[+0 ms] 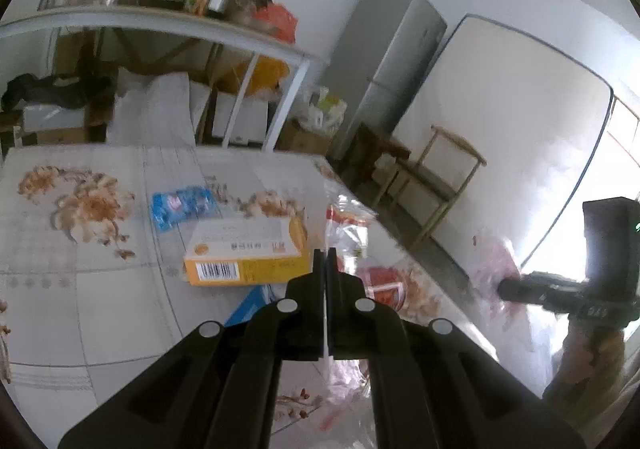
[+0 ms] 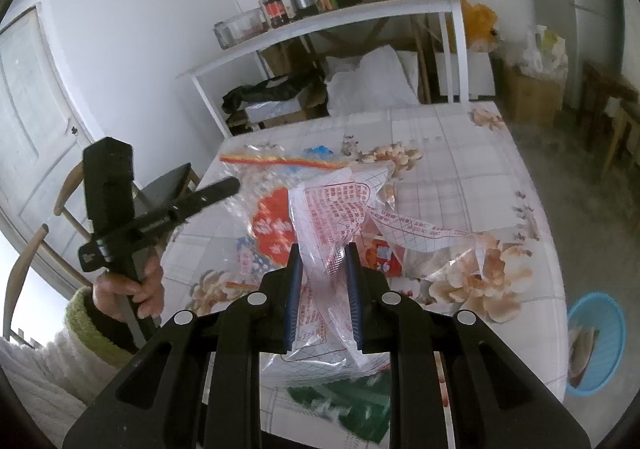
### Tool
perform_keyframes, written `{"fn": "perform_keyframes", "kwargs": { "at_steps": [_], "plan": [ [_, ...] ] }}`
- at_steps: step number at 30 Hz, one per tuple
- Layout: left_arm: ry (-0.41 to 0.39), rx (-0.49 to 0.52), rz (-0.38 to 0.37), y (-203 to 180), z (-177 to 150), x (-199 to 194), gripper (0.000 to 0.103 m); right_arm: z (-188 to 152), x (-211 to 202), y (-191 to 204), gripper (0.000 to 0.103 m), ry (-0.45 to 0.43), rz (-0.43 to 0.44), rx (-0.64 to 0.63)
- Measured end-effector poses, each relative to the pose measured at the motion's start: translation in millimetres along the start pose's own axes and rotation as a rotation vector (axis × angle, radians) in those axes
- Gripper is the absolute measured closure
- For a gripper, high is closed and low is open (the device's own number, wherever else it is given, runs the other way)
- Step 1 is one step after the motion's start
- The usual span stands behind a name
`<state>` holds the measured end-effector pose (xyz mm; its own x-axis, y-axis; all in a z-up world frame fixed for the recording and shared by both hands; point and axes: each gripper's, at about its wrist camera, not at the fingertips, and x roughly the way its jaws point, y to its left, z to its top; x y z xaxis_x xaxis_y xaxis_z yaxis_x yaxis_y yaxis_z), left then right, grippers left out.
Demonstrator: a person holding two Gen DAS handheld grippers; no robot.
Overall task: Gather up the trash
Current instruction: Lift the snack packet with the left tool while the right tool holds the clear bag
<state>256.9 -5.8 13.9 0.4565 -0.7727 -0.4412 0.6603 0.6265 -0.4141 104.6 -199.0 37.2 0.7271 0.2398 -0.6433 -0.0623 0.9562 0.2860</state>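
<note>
My left gripper is shut, with a thin edge of a clear wrapper with red print pinched between its jaws. In the right wrist view, the left gripper meets the wrapper at its left edge, above the table. My right gripper is shut on a crumpled clear bag with red lettering, held between the blue pads. A yellow box and a blue packet lie on the floral tablecloth. A green wrapper lies under the right gripper.
A white shelf table with a metal pot, jars and bags stands behind the table. A grey fridge and wooden chairs are to the right. A blue basin sits on the floor. A person's hand holds the left gripper.
</note>
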Motion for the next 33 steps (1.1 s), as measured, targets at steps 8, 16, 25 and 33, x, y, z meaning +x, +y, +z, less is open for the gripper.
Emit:
{"fn": "perform_keyframes", "kwargs": {
  "at_steps": [8,16,25,33],
  "plan": [
    [-0.083,-0.024,-0.002,-4,7,-25,0.103,-1,-4,2,0.083,-0.013,0.004,-0.008],
    [-0.103,-0.022,0.009,-10,3,-32,0.103,0,-9,3,0.083,-0.027,0.004,-0.017],
    [-0.183,-0.022,0.009,-24,14,-52,0.103,12,-30,-8,0.083,-0.097,-0.043,-0.018],
    [-0.226,-0.017,0.003,-42,23,-65,0.103,20,-50,-17,0.083,-0.172,-0.076,-0.003]
  ]
}}
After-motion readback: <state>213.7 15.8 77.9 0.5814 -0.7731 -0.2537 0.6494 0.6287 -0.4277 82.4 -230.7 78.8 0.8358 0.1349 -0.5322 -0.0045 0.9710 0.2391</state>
